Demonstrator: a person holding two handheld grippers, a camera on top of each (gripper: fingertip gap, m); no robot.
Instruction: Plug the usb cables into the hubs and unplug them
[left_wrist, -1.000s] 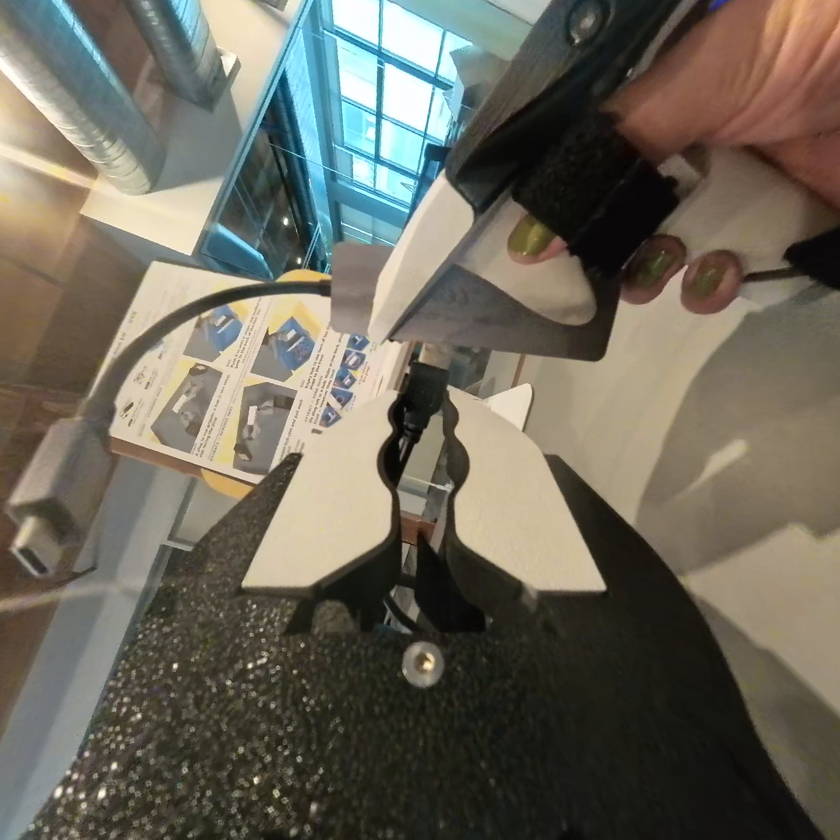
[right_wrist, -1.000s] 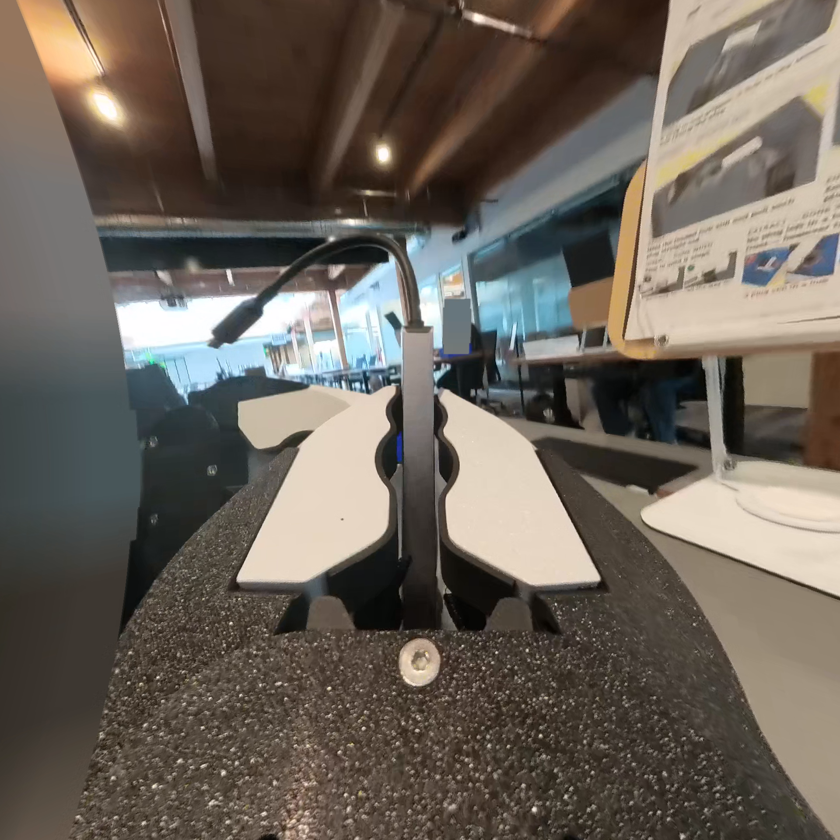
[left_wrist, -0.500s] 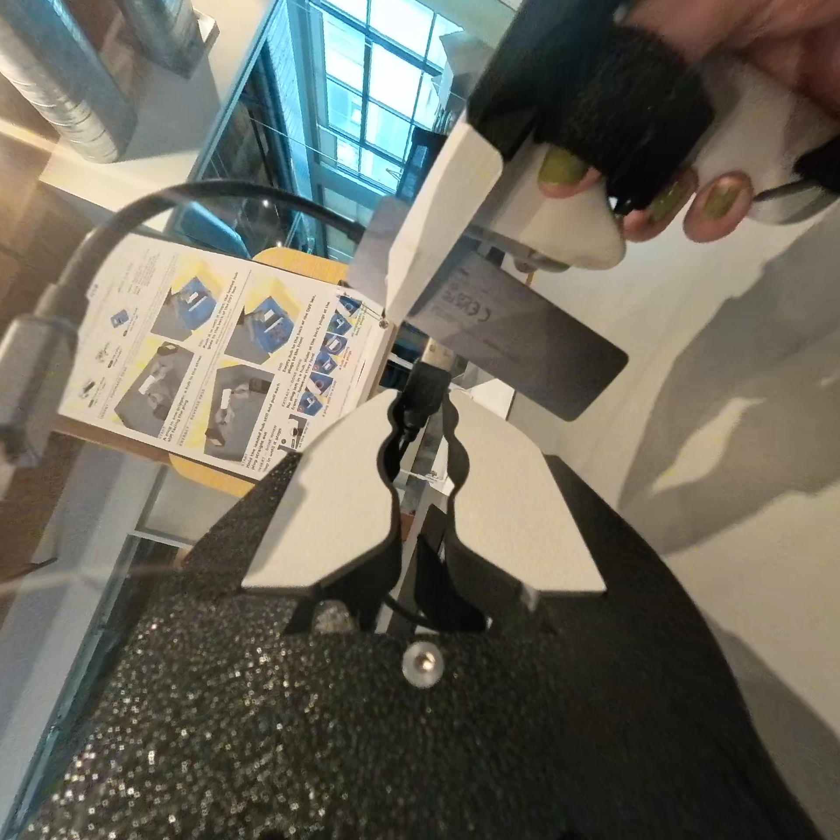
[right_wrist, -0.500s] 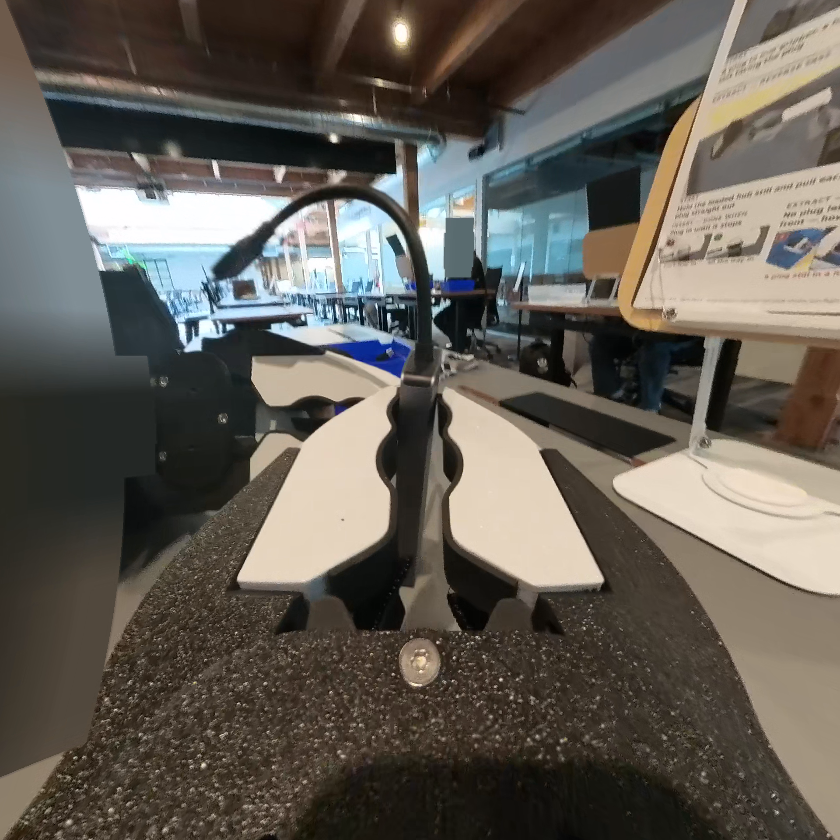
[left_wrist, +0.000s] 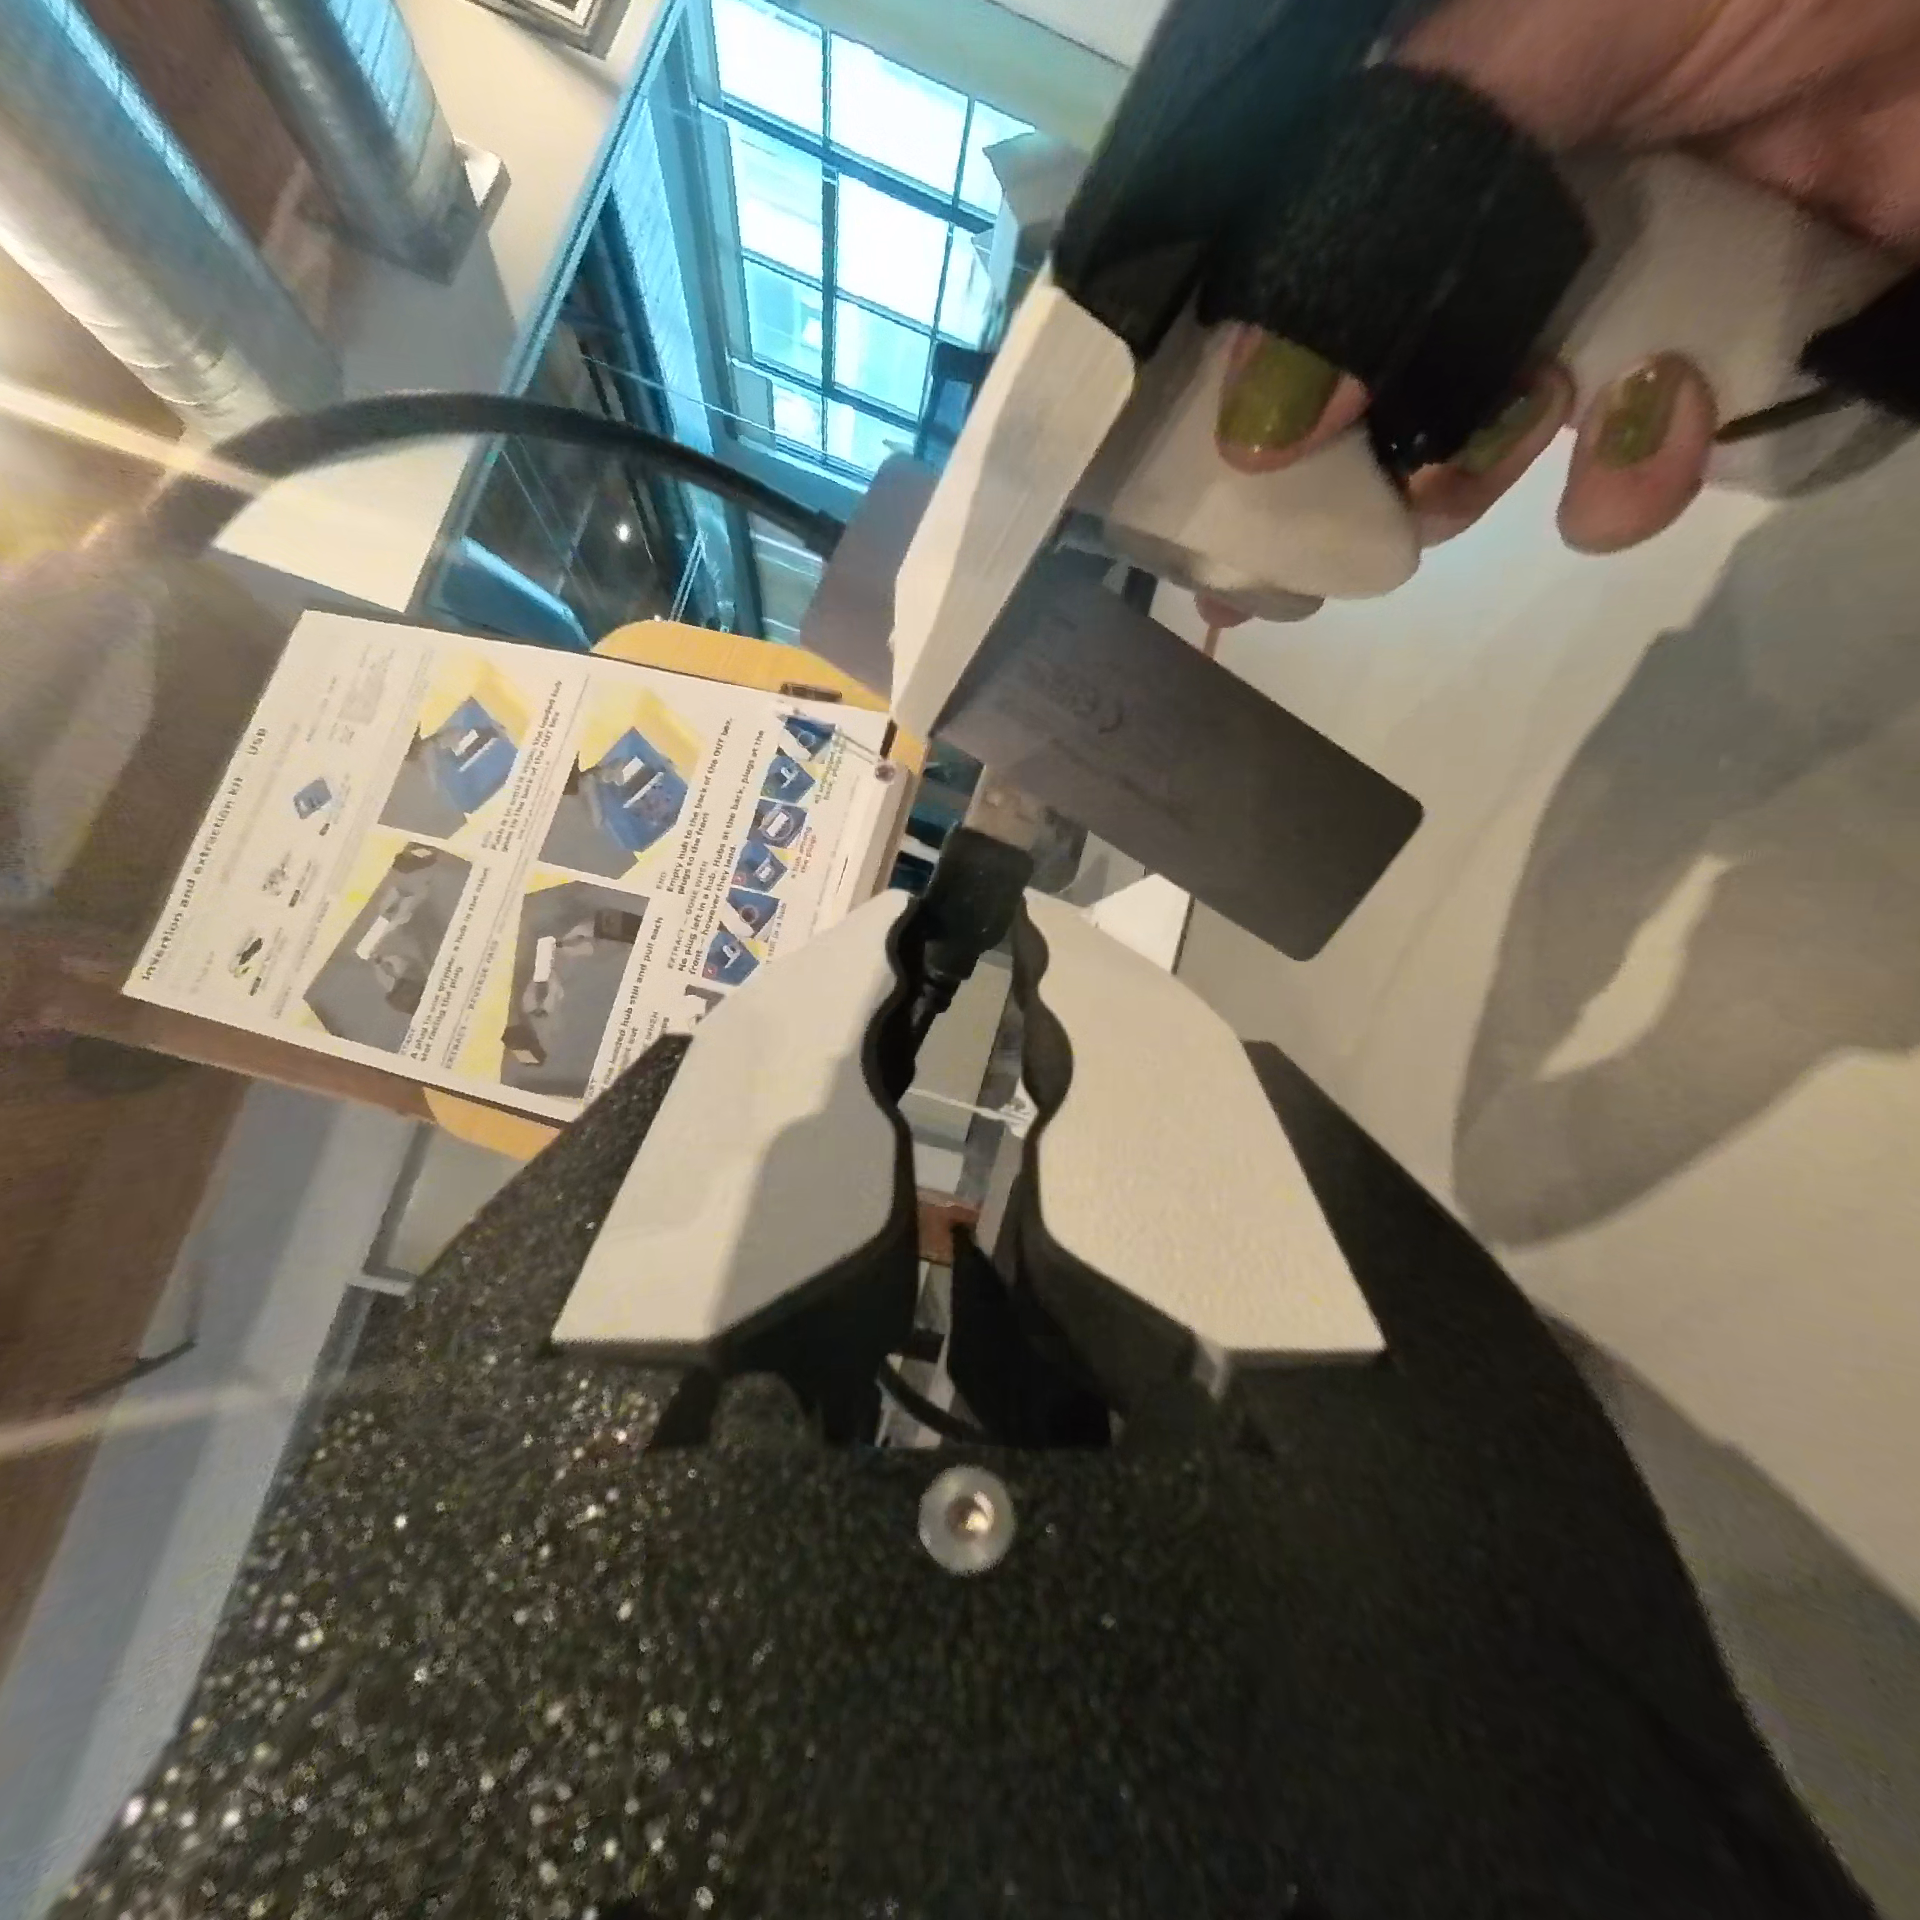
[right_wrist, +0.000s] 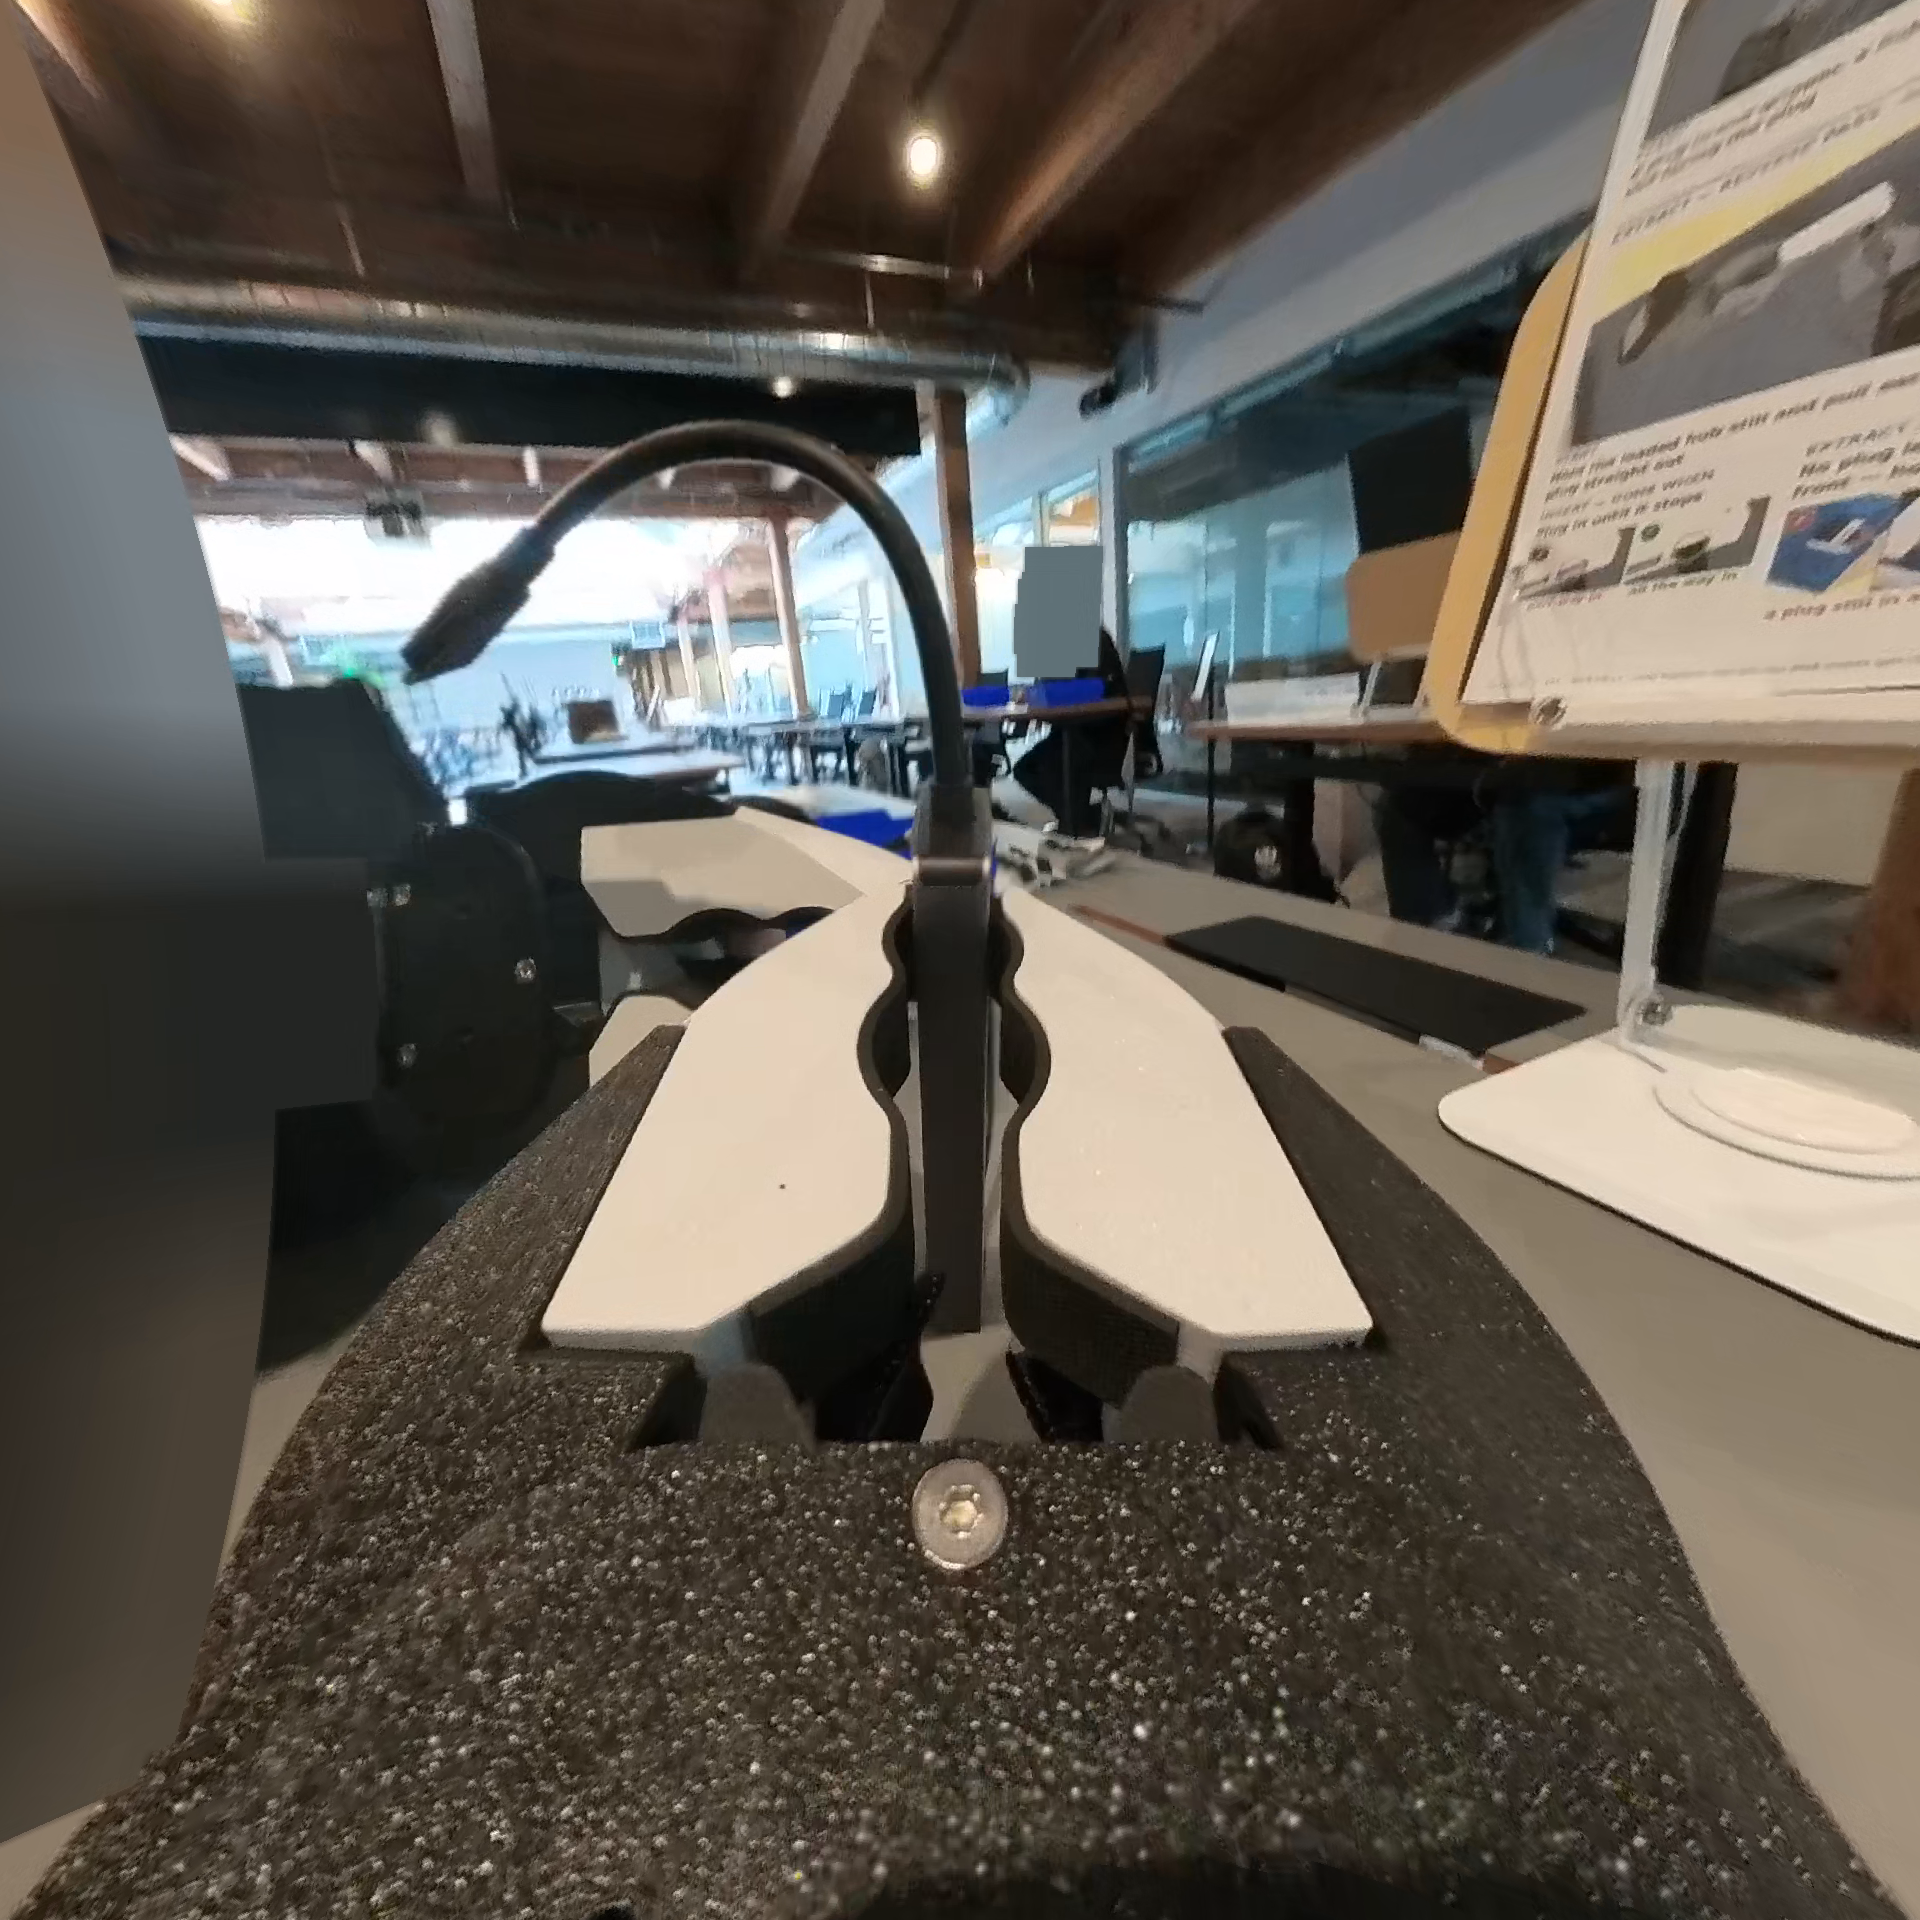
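Observation:
My left gripper (left_wrist: 961, 920) is shut on a black USB plug (left_wrist: 971, 894). The plug's bare metal tip (left_wrist: 1006, 816) points at the long edge of a dark grey hub (left_wrist: 1174, 769); I cannot tell whether they touch. My right gripper (left_wrist: 1039, 488), held by a hand (left_wrist: 1662, 156), is clamped on that hub from above. In the right wrist view, the right gripper (right_wrist: 951, 914) is shut on the hub (right_wrist: 951, 1091), seen edge-on. The hub's own cable (right_wrist: 831, 457) arcs up and left to a free plug (right_wrist: 468, 623). The left gripper (right_wrist: 675, 883) shows at the left.
An instruction sheet on a stand (left_wrist: 499, 862) is behind the grippers; it also shows in the right wrist view (right_wrist: 1714, 416) with its white base (right_wrist: 1714, 1143). A flat black pad (right_wrist: 1371, 977) lies on the grey table (right_wrist: 1558, 1403). Both grippers' tips are close together, under 4 cm apart.
The right gripper has lifted and tilted the hub away from the plug, so the plug's metal tip now shows. The hub's cable has swung left. The left gripper keeps its hold.

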